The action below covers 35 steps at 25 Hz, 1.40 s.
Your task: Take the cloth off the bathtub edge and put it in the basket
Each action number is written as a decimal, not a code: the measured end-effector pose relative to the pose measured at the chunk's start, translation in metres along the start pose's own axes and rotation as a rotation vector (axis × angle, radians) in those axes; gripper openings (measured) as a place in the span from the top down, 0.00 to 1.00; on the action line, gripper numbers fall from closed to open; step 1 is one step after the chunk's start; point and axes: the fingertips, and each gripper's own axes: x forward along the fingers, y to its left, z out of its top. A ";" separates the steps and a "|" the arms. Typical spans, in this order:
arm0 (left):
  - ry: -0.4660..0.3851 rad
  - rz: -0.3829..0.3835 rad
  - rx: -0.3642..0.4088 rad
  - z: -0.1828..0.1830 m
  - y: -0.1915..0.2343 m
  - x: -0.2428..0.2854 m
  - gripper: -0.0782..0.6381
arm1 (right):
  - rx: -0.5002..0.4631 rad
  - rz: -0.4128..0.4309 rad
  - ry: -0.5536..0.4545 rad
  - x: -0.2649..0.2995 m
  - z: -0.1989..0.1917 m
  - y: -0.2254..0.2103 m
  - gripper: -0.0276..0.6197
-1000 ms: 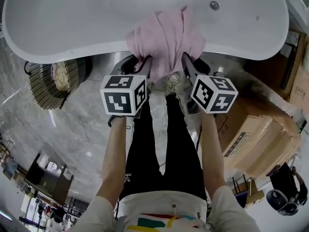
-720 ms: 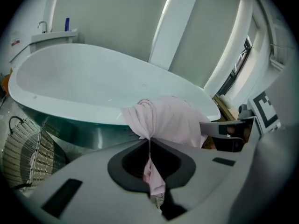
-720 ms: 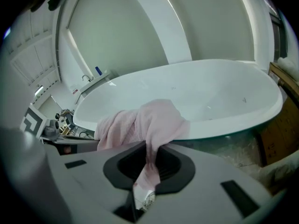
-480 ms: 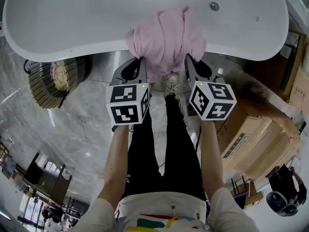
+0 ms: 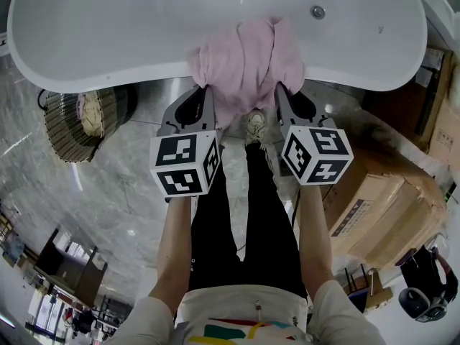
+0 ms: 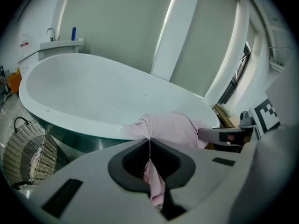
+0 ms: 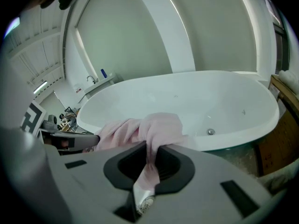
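Note:
A pink cloth (image 5: 244,63) is draped over the near rim of the white bathtub (image 5: 108,74). My left gripper (image 5: 205,93) is shut on the cloth's left hanging edge, and a pink fold (image 6: 154,183) shows pinched between its jaws. My right gripper (image 5: 282,92) grips the cloth's right edge. Its jaws have just been closing, and a strip of the cloth (image 7: 147,171) runs between them. The cloth (image 7: 149,127) is bunched up on the rim between the two grippers. A wire basket (image 5: 72,124) holding a pale cloth stands on the floor to the left, under the tub.
Cardboard boxes (image 5: 374,207) are stacked on the right of the marble floor. The person's legs and a shoe (image 5: 256,126) are right below the cloth. A tap and a blue bottle (image 6: 73,33) stand at the tub's far end.
Both grippers closed on the cloth's hanging edges and rose a little. The cloth's lower part has been drawn up and bunched toward the tub rim.

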 end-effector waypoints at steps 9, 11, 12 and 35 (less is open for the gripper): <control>-0.083 -0.024 -0.017 0.048 -0.014 -0.035 0.86 | -0.028 0.012 -0.060 -0.032 0.045 0.017 0.88; -0.113 -0.028 -0.012 0.067 -0.020 -0.048 0.86 | -0.036 0.017 -0.082 -0.042 0.062 0.022 0.88; -0.127 -0.029 -0.009 0.077 -0.023 -0.056 0.86 | -0.039 0.020 -0.093 -0.049 0.071 0.025 0.88; -0.603 -0.040 0.132 0.312 -0.110 -0.328 0.86 | -0.225 0.092 -0.514 -0.300 0.311 0.155 0.88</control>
